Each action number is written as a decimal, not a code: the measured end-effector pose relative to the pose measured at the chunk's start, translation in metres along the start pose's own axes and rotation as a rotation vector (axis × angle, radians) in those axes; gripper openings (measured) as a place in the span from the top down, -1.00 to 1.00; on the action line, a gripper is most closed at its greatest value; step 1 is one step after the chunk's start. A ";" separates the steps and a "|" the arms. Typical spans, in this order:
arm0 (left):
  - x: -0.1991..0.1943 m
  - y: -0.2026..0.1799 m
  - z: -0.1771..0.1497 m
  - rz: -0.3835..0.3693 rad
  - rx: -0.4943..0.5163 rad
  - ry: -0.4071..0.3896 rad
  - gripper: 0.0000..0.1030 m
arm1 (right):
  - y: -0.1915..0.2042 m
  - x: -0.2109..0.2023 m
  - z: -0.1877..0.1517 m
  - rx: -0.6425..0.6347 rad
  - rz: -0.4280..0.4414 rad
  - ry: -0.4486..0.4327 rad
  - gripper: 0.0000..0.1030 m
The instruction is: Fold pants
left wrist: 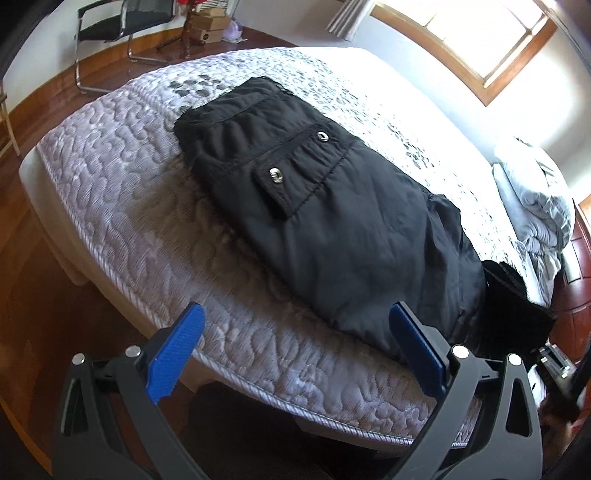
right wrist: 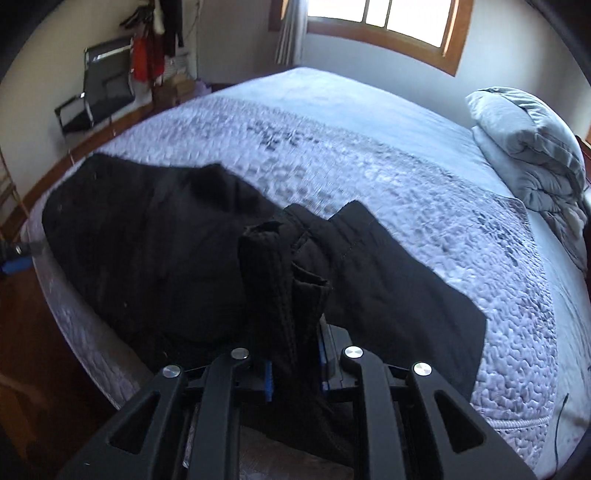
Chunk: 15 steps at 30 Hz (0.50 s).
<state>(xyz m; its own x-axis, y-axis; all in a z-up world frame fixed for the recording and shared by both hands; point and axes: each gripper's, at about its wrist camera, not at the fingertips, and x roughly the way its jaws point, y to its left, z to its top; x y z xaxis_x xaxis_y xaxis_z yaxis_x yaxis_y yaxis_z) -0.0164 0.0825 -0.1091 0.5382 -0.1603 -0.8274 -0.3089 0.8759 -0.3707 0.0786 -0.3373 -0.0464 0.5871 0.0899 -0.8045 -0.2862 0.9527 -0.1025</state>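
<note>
1. left wrist view: the left gripper (left wrist: pixel 295 354) is hanging at 6 o'clock with its blue fingers (left wrist: pixel 176 350) spread wide, holding nothing. the black pants (left wrist: pixel 314 206) are lying folded on the quilted mattress (left wrist: pixel 122 177), running from 11 o'clock down to 5 o'clock, the snap pocket flap (left wrist: pixel 275 184) facing up. a grey duvet (left wrist: pixel 535 206) is sitting at 3 o'clock and a black chair (left wrist: pixel 110 26) at 11 o'clock.
2. right wrist view: the right gripper (right wrist: pixel 295 373) is sitting at 6 o'clock, its jaws pinching a bunched fold of the pants (right wrist: pixel 147 240), which are spreading from 9 o'clock toward 4 o'clock on the mattress (right wrist: pixel 424 192). the duvet (right wrist: pixel 532 147) is resting at 2 o'clock.
</note>
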 end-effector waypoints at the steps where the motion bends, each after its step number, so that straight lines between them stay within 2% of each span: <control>1: 0.000 0.002 0.000 0.001 -0.007 0.001 -0.94 | 0.004 0.007 -0.002 -0.012 -0.001 0.014 0.66; 4: 0.005 0.004 -0.002 0.001 -0.017 0.011 -0.94 | 0.018 0.023 -0.013 -0.059 -0.003 0.051 0.61; 9: 0.012 -0.002 -0.006 -0.003 -0.012 0.026 -0.94 | 0.032 0.034 -0.029 -0.113 0.063 0.089 0.04; 11: 0.015 -0.003 -0.007 -0.005 -0.011 0.037 -0.94 | 0.032 0.026 -0.032 -0.095 0.141 0.089 -0.15; 13: 0.016 -0.004 -0.008 -0.007 -0.009 0.041 -0.94 | 0.024 0.010 -0.033 -0.039 0.240 0.063 -0.18; 15: 0.018 -0.004 -0.008 -0.005 -0.009 0.041 -0.94 | 0.012 -0.003 -0.033 0.040 0.287 0.030 -0.17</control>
<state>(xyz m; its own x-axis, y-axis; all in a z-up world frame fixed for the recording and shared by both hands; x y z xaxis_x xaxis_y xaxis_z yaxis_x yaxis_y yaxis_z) -0.0115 0.0725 -0.1257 0.5069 -0.1837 -0.8422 -0.3130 0.8711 -0.3784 0.0485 -0.3360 -0.0651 0.4634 0.3493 -0.8144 -0.4068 0.9003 0.1546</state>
